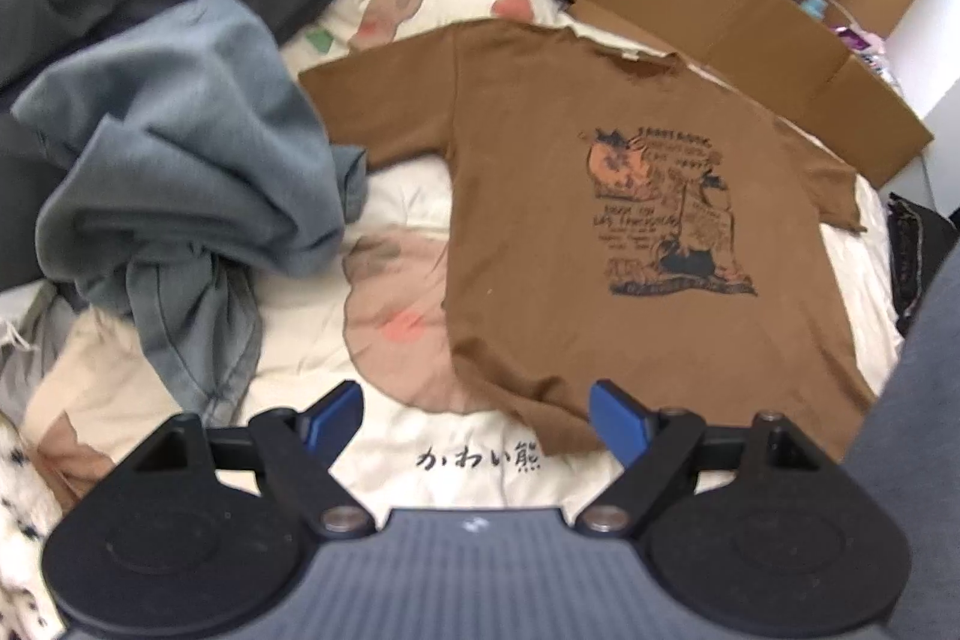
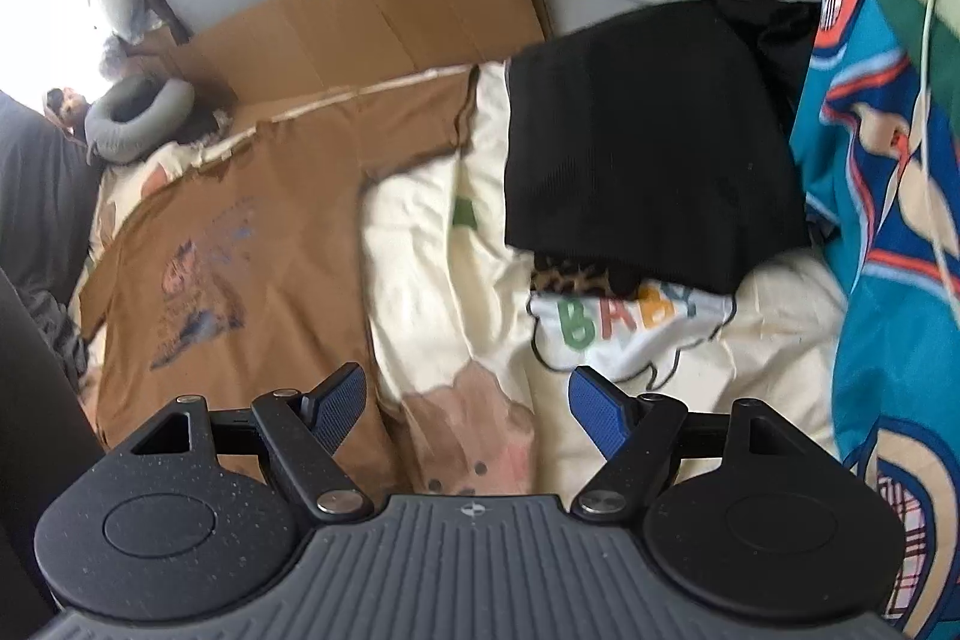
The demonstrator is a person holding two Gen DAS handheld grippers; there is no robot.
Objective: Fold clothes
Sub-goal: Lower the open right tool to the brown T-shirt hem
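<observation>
The brown T-shirt (image 1: 570, 196) lies spread flat, print up, on the cream bedspread (image 1: 390, 214), straight ahead of the left tongs (image 1: 477, 421). Its hem sits just beyond the fingertips, and the right-hand blue pad (image 1: 618, 421) overlaps the hem's corner in the picture; whether it touches the cloth, I cannot tell. Those tongs are spread wide, nothing between them. The dark print (image 1: 660, 214) on the chest has lettering too blurred to read. The shirt's far sleeve runs up against the cardboard (image 1: 720, 22) behind it.

To the left of the left tongs a crumpled blue-grey garment (image 1: 192, 172) is heaped, its lower folds trailing toward the left pad. Its shape is lost in the bunching.

Over at the right tongs (image 2: 468, 412), also spread wide and holding nothing: the same brown T-shirt (image 2: 252, 232) lies ahead and to the left, its edge passing under the left pad (image 2: 339, 409). Ahead and to the right, a folded black garment (image 2: 648, 160) covers most of a leopard-patterned piece (image 2: 570, 277) and a white item with coloured letters (image 2: 624, 328), only partly readable. A teal patterned cloth (image 2: 888, 250) is cut off at the right border.
</observation>
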